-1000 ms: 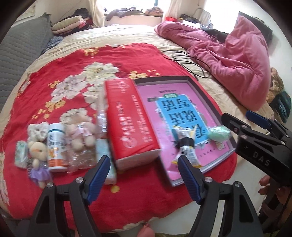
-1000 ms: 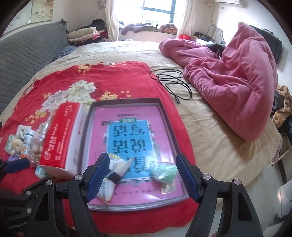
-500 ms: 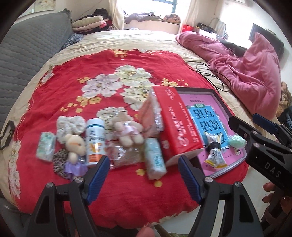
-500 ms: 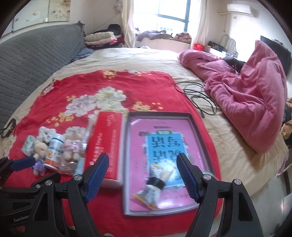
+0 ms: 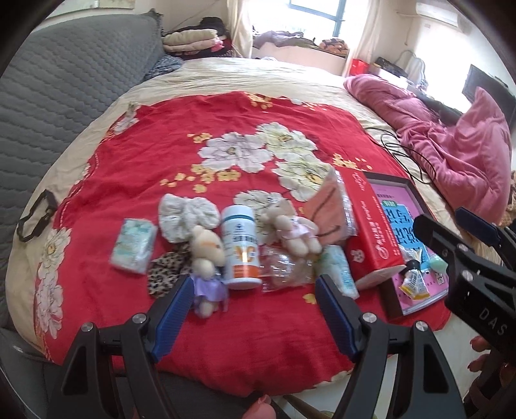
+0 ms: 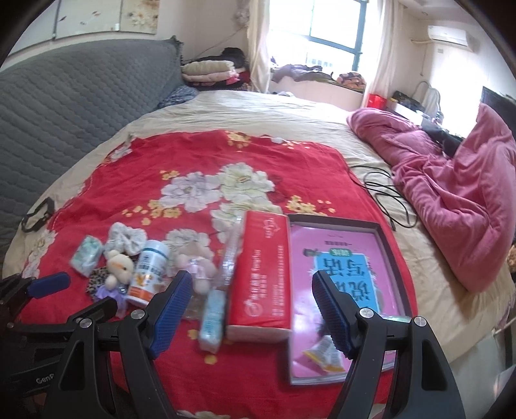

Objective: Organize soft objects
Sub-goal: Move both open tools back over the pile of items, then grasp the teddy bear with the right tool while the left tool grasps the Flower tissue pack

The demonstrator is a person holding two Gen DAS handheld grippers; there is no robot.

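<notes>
Hovering nearest, low over the bed's front edge: left hand-held gripper (image 5: 253, 309), jaws spread wide, holding nothing. Just beside it, right hand-held gripper (image 6: 250, 311), likewise gaping wide and gripping nothing, its blue pads (image 6: 330, 314) hanging above the tray's near end.

Taking the white bottle (image 5: 241, 246) as landmark, lying on the red blanket (image 5: 206, 161) with its cap pointing away:
- Touching its left side, sitting closest to the left pads: purple-skirted bear (image 5: 206, 258), lying on a leopard scrunchie (image 5: 166, 269).
- Farther left: tissue pack (image 5: 133, 245).
- Behind-left: cream scrunchie (image 5: 187, 214).
- Touching its right side: pink bear (image 5: 295, 230), resting partly on a clear packet (image 5: 285, 269).
- Right of that packet: pale blue pack (image 5: 337, 269), leaning against the red tissue box (image 5: 371, 228).
- Behind the pink bear, wedged against the red box: peach cloth in plastic (image 5: 332, 209).
- Beyond the red box: dark-rimmed tray (image 6: 391, 254) lined with a pink book (image 6: 342, 267), carrying a yellow sachet (image 5: 412, 283) and a mint green lump (image 5: 438, 262) at its near end.

Lying far right: black cable (image 6: 383, 196), then pink quilt (image 6: 451, 199), heaped. Lying far left: black clip (image 5: 35, 216) on the cream sheet (image 5: 258, 77). Standing farthest back: grey headboard (image 5: 58, 87), folded bedding (image 5: 190, 38), window (image 6: 335, 29).
</notes>
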